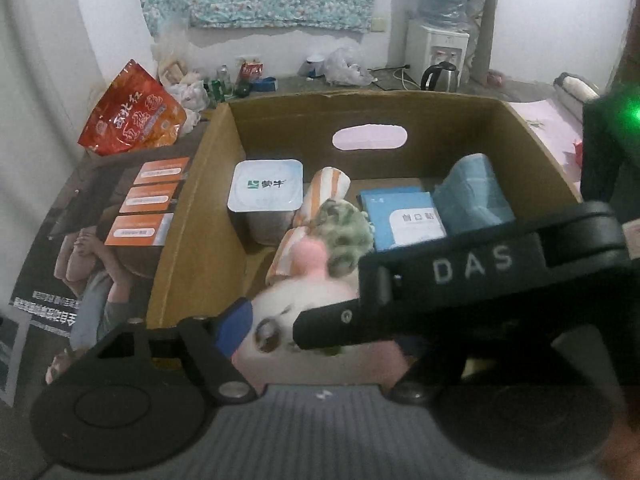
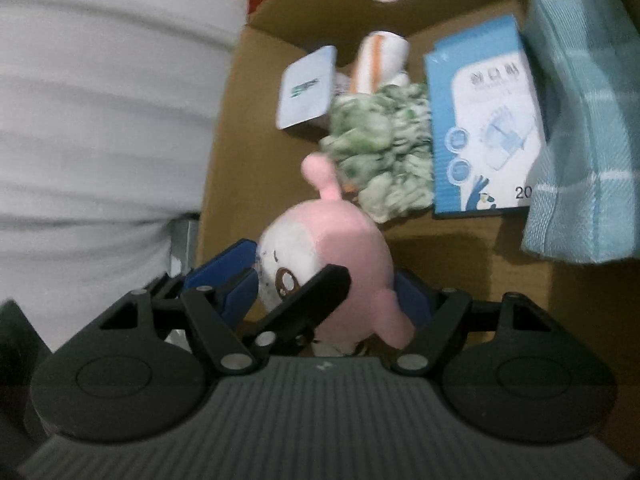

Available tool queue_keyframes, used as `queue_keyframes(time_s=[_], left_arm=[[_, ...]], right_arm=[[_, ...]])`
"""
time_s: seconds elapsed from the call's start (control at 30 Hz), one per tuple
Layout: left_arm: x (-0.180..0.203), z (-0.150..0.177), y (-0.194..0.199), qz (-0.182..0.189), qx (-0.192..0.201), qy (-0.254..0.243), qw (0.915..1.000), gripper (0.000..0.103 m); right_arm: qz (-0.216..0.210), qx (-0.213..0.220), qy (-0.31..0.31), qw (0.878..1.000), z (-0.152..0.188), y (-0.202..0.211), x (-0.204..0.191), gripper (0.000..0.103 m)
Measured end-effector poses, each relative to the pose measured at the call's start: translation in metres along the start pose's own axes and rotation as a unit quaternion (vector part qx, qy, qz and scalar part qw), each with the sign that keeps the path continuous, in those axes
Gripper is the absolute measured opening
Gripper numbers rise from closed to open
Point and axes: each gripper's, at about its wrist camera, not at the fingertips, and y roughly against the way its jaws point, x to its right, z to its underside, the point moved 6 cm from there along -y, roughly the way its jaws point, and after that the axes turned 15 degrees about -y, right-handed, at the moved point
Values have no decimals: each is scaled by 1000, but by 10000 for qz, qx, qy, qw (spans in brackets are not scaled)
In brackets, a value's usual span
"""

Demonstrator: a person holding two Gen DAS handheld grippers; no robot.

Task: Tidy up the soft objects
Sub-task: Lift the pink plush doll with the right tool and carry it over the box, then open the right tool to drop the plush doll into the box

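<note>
In a cluttered room, a cardboard box (image 1: 400,116) sits on a poster-covered surface. The right gripper (image 2: 326,292) is clamped on a pink plush toy (image 2: 340,256) over the box's near end; the left gripper (image 1: 280,320) flanks it too, jaws apart. A loosening grip would tip it onto the green fluffy cloth (image 2: 384,152) beyond, crowding the blue carton (image 2: 480,120).

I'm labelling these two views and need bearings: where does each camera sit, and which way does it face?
Left wrist: on the left hand-held gripper, angled down into the brown cardboard box; the right tool crosses its view.
Right wrist: on the right hand-held gripper, low inside the box, its blue pads around the pink-and-white plush toy.
Shared: toy, blue carton, green-white cloth.
</note>
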Motion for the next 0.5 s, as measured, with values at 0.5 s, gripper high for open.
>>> queue_keyframes(time_s=[0.5], left_arm=[[-9,-7,32,-287,517,54,9982,87]], right_arm=[[-582,330,-36,9978,4,31,-1,77]])
